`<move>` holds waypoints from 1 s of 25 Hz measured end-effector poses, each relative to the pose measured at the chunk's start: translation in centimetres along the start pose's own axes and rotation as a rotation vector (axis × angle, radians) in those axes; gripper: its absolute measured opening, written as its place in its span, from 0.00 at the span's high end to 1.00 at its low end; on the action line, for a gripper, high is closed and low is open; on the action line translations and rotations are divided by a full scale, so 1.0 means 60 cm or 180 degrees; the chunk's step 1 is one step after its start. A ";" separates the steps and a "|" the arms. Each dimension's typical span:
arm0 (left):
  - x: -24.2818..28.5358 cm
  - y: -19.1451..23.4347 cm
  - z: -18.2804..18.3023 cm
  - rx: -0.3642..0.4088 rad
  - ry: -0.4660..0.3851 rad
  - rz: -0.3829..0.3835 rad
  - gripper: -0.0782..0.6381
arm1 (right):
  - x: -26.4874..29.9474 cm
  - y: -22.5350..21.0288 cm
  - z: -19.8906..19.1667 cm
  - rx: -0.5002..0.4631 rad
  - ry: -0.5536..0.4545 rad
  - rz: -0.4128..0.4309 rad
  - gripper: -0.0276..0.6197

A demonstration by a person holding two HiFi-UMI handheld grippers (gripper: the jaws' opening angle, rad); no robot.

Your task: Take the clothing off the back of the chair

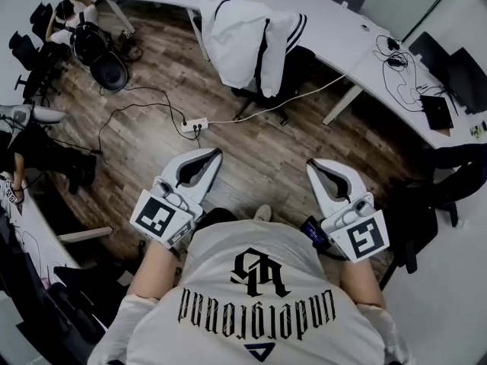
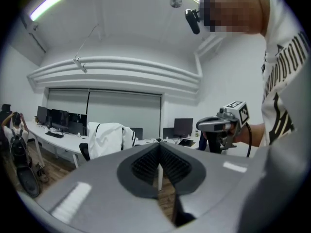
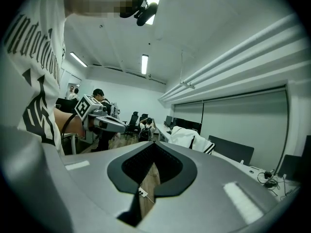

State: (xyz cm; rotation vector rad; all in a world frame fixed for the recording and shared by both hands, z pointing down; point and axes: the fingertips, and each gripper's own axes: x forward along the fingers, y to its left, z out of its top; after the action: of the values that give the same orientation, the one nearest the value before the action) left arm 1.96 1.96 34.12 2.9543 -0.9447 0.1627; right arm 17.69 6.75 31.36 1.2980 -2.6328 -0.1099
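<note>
A white jacket with dark stripes (image 1: 247, 38) hangs over the back of a black office chair (image 1: 293, 67) pulled up to the long white desk (image 1: 335, 29). It shows small in the left gripper view as the jacket (image 2: 109, 137) and in the right gripper view as the jacket (image 3: 187, 137). Both grippers are held close to my body, well short of the chair. My left gripper (image 1: 215, 153) is shut with nothing between its jaws. The right gripper (image 1: 311, 164) is likewise shut and holds nothing. Each gripper sees the other: the right gripper (image 2: 200, 125) and the left gripper (image 3: 127, 127).
A white power strip (image 1: 194, 125) with cables lies on the wooden floor between me and the chair. A black chair (image 1: 103, 55) with a backpack stands at far left beside a seated person (image 1: 68, 14). Monitors (image 1: 456, 67) and a laptop (image 1: 436, 110) sit on the desk at right.
</note>
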 end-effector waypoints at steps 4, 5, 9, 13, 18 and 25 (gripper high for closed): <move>0.019 0.018 -0.008 -0.0068 0.0065 0.0091 0.82 | 0.012 -0.032 -0.005 0.0053 -0.0041 0.0041 0.95; 0.024 0.024 -0.009 -0.0066 0.0075 0.0106 0.82 | 0.016 -0.036 -0.009 0.0049 -0.0029 0.0057 0.95; 0.042 0.048 -0.011 -0.0077 0.0083 0.0126 0.82 | 0.037 -0.052 -0.018 0.0079 -0.0002 0.0068 0.95; 0.060 0.074 -0.018 -0.0085 0.0097 0.0061 0.82 | 0.058 -0.065 -0.017 0.0057 0.0028 0.0024 0.95; 0.080 0.125 -0.020 -0.0090 0.0103 -0.0028 0.82 | 0.104 -0.085 -0.012 0.0075 0.0065 -0.0053 0.95; 0.102 0.242 -0.011 -0.0062 0.0041 -0.0138 0.82 | 0.217 -0.112 0.011 -0.0041 0.0096 -0.0188 0.95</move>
State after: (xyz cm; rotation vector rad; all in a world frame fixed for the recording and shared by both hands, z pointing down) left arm -1.59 -13.33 35.45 2.9496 -0.8747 0.1699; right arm 15.02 -7.67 31.62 1.3628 -2.5651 -0.1152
